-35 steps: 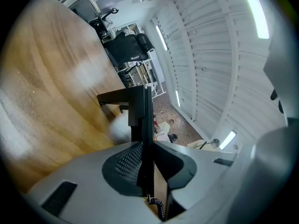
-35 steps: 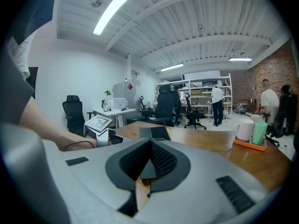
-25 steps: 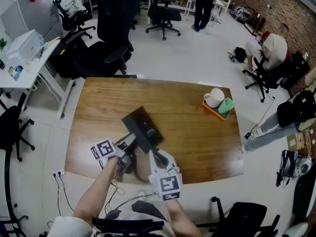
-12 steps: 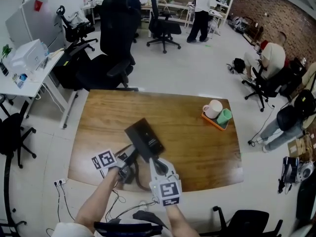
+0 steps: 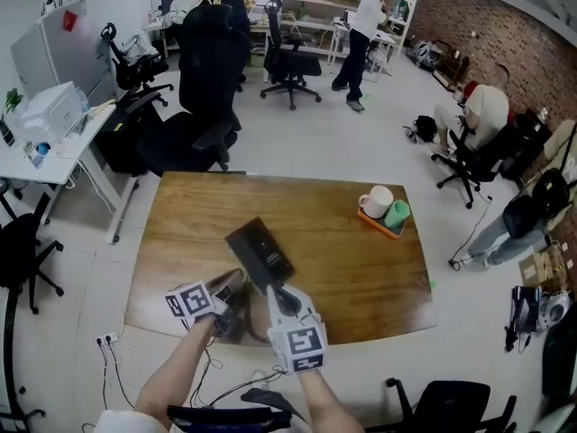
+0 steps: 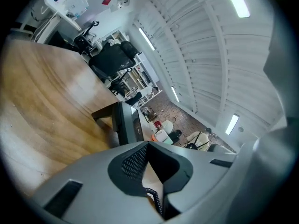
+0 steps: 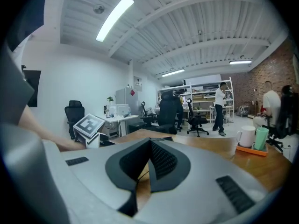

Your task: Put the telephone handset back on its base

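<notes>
Handset (image 5: 233, 316), seemingly the dark shape at the desk's (image 5: 361, 269) near edge, remains off the base (image 5: 260, 255); left claw (image 6: 148, 148) and right claw (image 7: 150, 143), closed and empty, have drawn back slightly, so replacement is unstarted.

Fitted on the left with a left gripper (image 5: 234, 283) of pale grey plastic, capped by a white left cube (image 5: 189, 300) printed with black square markers. Matched by the right gripper (image 5: 276, 290): same grey shell, same white right cube (image 5: 298, 345) with a black marker. Seen in the left gripper view as broad grey fingers (image 6: 93, 181) faced with black dimpled pads (image 6: 133, 164) and cut with dark rectangular slots (image 6: 63, 195); built alike in the right gripper view. Dressed in a pale sleeve (image 5: 115, 413) on the left upper arm.
</notes>
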The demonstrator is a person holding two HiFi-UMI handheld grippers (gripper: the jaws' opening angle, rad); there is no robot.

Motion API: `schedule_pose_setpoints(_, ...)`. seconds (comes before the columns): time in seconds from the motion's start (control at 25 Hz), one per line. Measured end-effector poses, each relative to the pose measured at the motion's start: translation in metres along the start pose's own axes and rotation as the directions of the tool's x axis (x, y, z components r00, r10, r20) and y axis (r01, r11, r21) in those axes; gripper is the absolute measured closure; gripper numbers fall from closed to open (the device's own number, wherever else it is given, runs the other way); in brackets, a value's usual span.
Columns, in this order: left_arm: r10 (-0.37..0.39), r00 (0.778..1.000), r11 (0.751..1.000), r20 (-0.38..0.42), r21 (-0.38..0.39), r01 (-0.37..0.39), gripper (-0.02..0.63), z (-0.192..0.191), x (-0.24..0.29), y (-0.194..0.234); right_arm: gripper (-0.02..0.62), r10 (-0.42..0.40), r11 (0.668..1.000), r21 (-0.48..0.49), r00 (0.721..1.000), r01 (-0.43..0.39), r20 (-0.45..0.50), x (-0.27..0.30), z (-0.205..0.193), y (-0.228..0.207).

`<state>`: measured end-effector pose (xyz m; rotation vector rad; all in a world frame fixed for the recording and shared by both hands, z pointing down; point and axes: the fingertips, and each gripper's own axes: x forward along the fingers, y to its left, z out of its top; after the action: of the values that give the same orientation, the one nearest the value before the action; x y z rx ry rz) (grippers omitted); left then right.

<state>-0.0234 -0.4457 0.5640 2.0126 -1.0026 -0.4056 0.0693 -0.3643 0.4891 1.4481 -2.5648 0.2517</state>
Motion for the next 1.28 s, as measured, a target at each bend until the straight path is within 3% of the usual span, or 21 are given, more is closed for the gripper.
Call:
schedule_pose_setpoints(0.6,-0.136,0.99,0.973,0.03,0.193,0.128,0.611,0.007,-0.063,-0.091,0.597,-0.025,0.999,-0.044,0.999,0.026,0.041,-0.044,0.015,0.053)
schedule_pose_setpoints(1.04,-0.197,0.98,0.902,0.036,0.399,0.166,0.61,0.001,-0.141,-0.157,0.597,-0.034,0.996,-0.085,0.996,0.041,0.078,-0.092,0.021,0.115)
schedule_pose_setpoints(1.28,-0.215,0.976,0.842,0.036,0.512,0.167,0.611,-0.009,-0.19,-0.189,0.597,-0.034,0.994,-0.1,0.995,0.044,0.097,-0.125,0.022,0.146)
